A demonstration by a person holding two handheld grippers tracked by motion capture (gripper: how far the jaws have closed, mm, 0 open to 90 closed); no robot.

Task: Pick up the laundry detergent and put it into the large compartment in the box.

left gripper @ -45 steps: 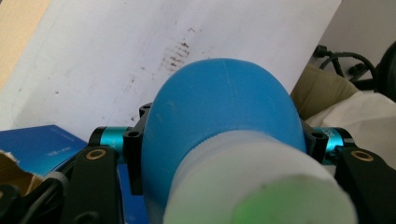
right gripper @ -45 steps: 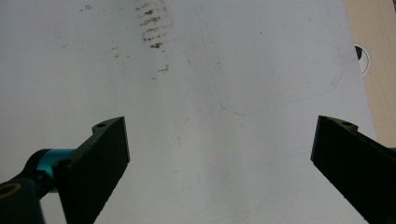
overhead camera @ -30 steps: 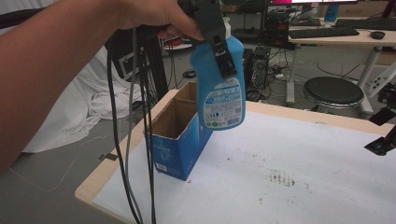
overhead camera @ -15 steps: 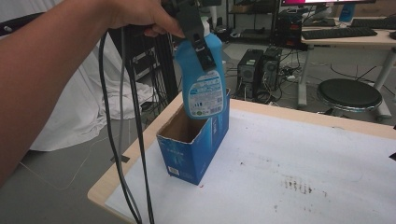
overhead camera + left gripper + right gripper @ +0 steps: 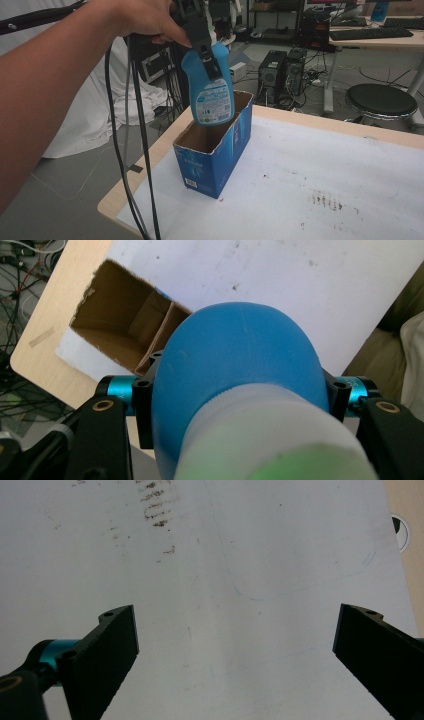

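Left gripper (image 5: 206, 52) clamped on blue bottle (image 5: 212, 95), base just inside open box (image 5: 220, 155), right gripper (image 5: 235, 645) jaws wide apart over white sheet (image 5: 210, 570).

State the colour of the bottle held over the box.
Blue bottle, white label; clearest in the high view.

High cam looks down fwd; left gripper cam shares box (image 5: 212, 150) (image 5: 127, 327), close.

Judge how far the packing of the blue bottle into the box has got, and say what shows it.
Done: the left gripper is shut on the blue bottle and has it lifted over the open blue box. In hand: lowering it, base at the opening. Left: set it inside and release. The right gripper is open over the table.
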